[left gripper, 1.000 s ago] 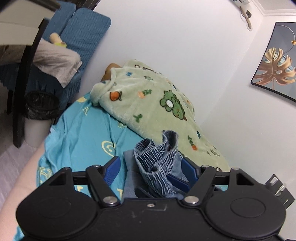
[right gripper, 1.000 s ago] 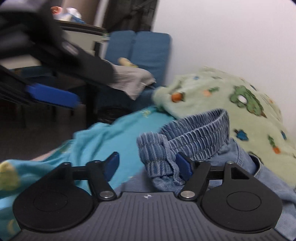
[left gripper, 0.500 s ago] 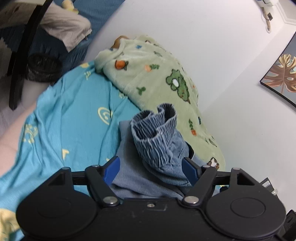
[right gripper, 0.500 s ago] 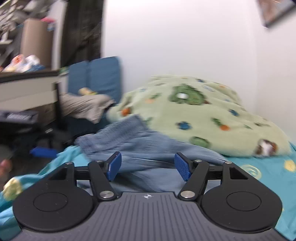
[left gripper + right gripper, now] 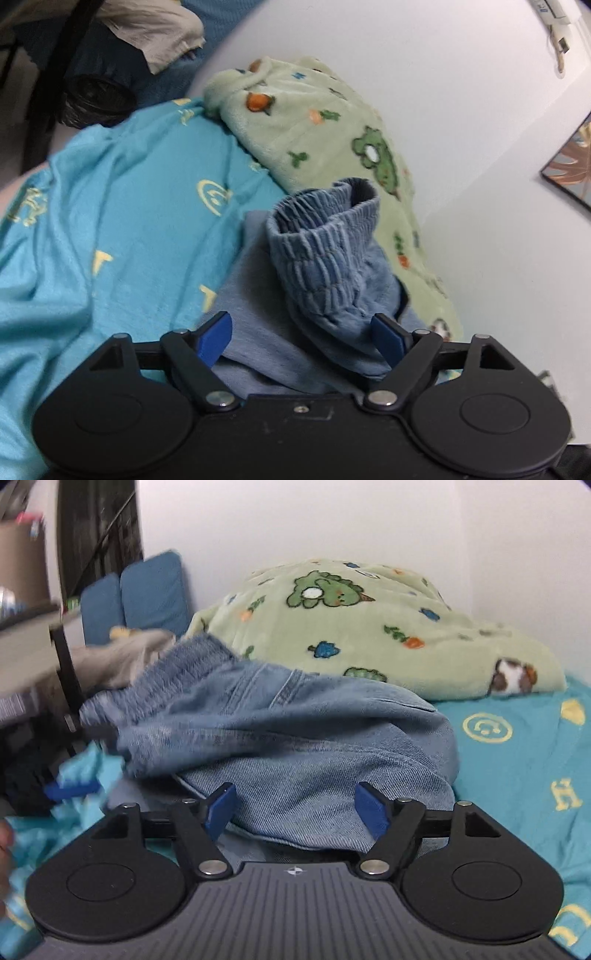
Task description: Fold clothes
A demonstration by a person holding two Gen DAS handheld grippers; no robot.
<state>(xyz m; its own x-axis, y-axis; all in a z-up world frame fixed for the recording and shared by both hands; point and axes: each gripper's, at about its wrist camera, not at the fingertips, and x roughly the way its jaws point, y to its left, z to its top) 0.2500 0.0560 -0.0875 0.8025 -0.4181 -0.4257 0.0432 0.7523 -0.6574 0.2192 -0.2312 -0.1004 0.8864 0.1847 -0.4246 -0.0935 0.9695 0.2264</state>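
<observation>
Both grippers, left (image 5: 301,338) and right (image 5: 295,810), are opening, pads off the jeans (image 5: 295,738), which are let settle on the bed (image 5: 517,757).

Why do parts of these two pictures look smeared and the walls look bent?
Left wrist view: the wide lens bows the white wall, and the turquoise sheet is softly smeared; the jeans waistband stays fairly crisp. Right wrist view: the left edge, around the desk, streaks with motion, while the green blanket is sharper. Lighting is flat, without glare.
</observation>
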